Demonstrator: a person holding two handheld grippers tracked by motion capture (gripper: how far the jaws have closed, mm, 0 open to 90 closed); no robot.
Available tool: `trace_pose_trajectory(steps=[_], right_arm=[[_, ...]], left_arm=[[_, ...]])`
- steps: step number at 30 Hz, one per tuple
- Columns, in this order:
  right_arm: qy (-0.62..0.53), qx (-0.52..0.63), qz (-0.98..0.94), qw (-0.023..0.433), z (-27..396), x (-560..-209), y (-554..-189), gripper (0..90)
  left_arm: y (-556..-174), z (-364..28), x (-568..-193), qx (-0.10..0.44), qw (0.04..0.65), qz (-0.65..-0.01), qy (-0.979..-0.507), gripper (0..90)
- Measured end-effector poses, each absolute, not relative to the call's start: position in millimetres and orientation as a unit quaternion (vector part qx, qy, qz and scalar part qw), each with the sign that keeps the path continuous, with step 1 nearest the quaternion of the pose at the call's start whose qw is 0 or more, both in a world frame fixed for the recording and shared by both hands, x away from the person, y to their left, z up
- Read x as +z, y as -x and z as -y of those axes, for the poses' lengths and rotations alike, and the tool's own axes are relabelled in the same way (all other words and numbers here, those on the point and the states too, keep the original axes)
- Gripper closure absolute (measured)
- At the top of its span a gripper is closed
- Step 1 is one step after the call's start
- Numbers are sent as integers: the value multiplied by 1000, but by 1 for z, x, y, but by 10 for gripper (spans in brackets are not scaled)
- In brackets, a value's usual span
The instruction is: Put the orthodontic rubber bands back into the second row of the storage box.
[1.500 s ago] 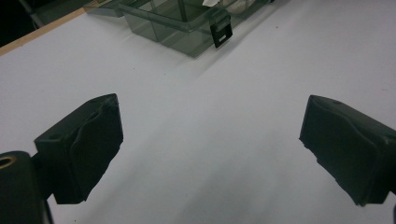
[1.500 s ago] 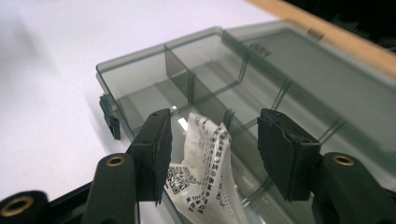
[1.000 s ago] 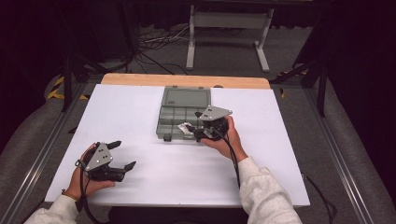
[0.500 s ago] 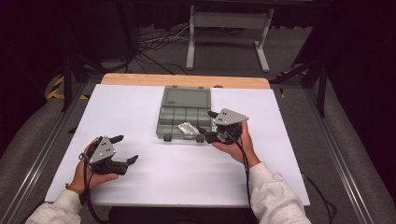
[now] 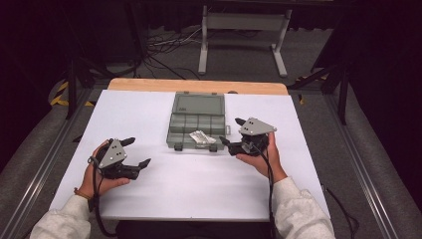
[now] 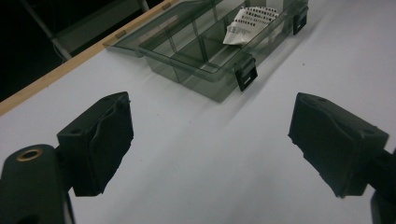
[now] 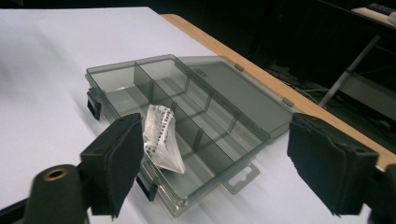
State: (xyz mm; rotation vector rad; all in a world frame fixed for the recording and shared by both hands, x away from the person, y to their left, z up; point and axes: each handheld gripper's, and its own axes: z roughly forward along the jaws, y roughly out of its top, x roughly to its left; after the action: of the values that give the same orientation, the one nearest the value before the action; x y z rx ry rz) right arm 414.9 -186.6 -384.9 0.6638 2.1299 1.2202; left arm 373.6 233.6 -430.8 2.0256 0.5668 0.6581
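A smoky grey compartment box (image 5: pixel 198 105) lies open at the table's middle back, its lid folded away from me. A small white printed packet (image 5: pixel 199 138) rests in a front compartment. My right gripper (image 5: pixel 231 131) hovers just right of the box's front corner. Its jaws have just been opening and hold nothing. In the right gripper view the packet (image 7: pixel 161 140) and box (image 7: pixel 224 116) lie beyond the spread pads. My left gripper (image 5: pixel 138 151) is open over bare table at the front left, pointing toward the box (image 6: pixel 187 51) and packet (image 6: pixel 250 21).
The white tabletop (image 5: pixel 189 189) has a wooden strip (image 5: pixel 199 85) along its far edge. Beyond it stand a metal frame (image 5: pixel 239 22) and floor cables (image 5: pixel 164 47). Rails run along both sides of the table.
My right gripper has drawn back to the right, off the box, with its jaws spreading; the packet stays in the compartment. My left gripper has drifted a little up and toward the middle.
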Motion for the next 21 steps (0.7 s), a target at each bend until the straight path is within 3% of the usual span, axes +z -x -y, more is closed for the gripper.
trace_pose_trajectory(steps=[6, 11, 21], right_arm=[[-263, 461, -790, 306, 195, -385, -413, 155], [-272, 463, -786, 306, 201, -385, -411, 172], [-276, 462, -784, 310, 212, -388, -410, 335]], left_arm=[[-380, -231, -427, 264, 459, -228, -817, 194], [-386, -228, -425, 264, 461, -230, -816, 296], [-397, -226, -421, 260, 460, -235, -816, 531]])
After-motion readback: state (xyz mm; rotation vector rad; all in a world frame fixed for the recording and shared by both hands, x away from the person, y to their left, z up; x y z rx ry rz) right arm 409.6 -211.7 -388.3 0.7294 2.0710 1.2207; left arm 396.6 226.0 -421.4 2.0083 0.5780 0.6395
